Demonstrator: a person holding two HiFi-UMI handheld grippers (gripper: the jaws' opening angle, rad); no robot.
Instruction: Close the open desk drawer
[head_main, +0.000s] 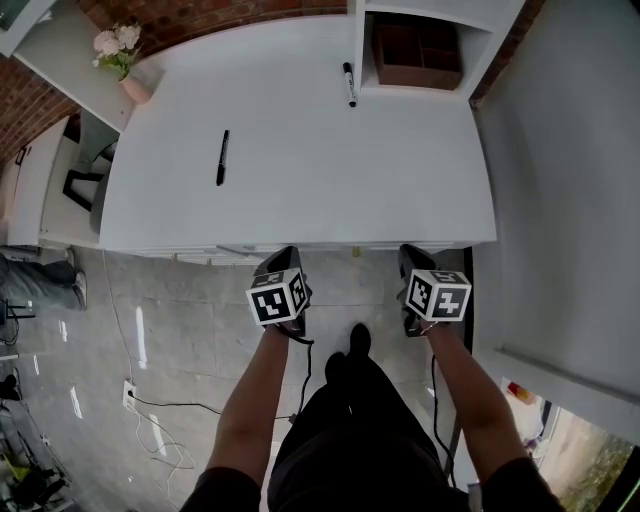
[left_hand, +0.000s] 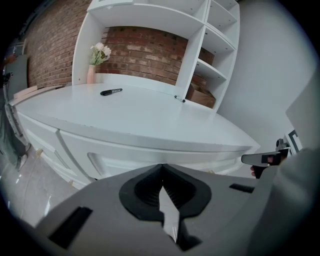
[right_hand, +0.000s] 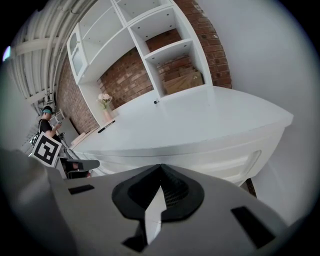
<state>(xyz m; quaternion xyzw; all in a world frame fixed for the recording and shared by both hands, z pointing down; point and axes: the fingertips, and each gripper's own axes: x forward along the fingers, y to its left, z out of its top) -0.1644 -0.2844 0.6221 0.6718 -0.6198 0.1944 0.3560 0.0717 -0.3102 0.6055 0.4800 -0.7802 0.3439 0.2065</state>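
Standing before the white desk (head_main: 300, 170), the person held both grippers close to its front edge. Left gripper (left_hand: 162, 167): fingers clenched tip to tip, nothing between them. Right gripper (right_hand: 160, 167): likewise pressed together, empty. The desk drawer (left_hand: 125, 156) sat just ahead of the left fingertips, under the desk's top. Its long axis ran side to side along that edge, its face pointing back at the fingers. Could not tell how far out it stood. A black pen (head_main: 222, 157) lay well beyond the fingertips, apart from both grippers.
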